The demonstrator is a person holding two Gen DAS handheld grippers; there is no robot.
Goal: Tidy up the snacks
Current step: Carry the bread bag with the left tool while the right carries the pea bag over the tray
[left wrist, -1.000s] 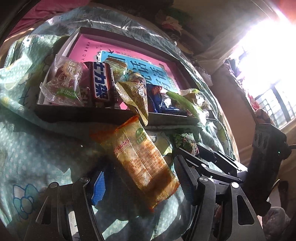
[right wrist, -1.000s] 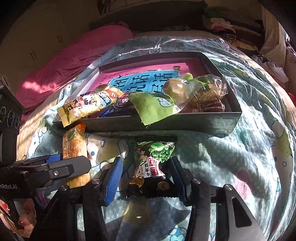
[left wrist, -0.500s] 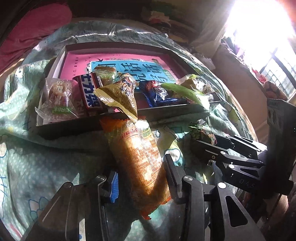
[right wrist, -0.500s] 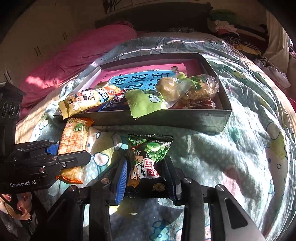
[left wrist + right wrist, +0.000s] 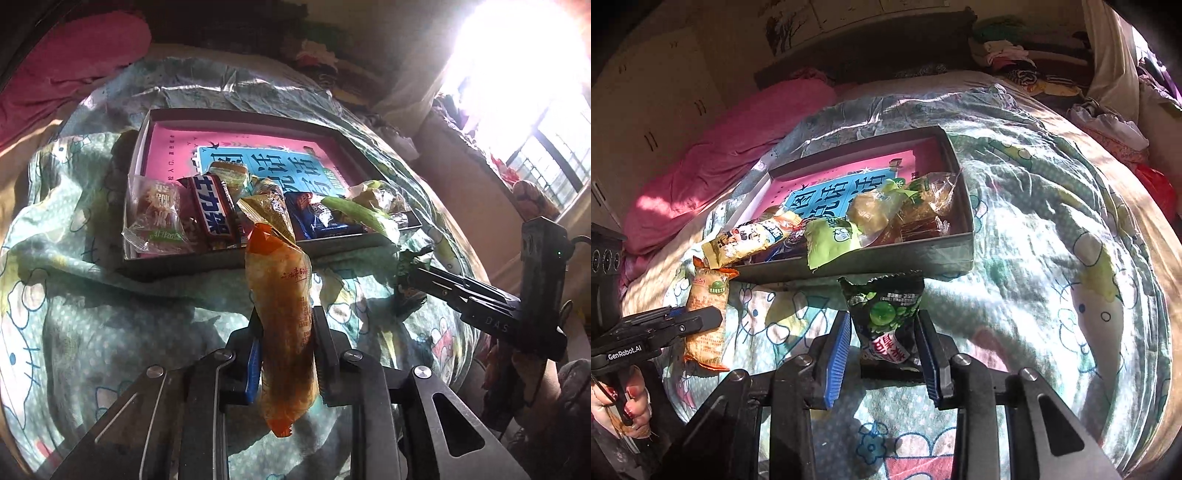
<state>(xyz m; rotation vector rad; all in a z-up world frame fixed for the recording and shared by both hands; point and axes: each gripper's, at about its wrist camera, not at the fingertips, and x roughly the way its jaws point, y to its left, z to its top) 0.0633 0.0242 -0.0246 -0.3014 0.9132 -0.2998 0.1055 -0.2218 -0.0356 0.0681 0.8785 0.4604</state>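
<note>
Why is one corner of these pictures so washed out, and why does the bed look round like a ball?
Left wrist view: sunlight through the window blows out the upper right, leaving glare. Right wrist view: the light falls in dappled patches and shadows across the bedspread, with no blown-out window. Both views: the fisheye lens bulges the bed and bends the box edges; corners go dark.

I see a pale green cartoon-print bedspread (image 5: 1052, 229) covering the bed, rumpled and sunlit. A pink quilt (image 5: 738, 144) lies bunched along its far side. Folded clothes (image 5: 1008, 55) pile beyond it, and a bright window (image 5: 532, 122) glares.
</note>
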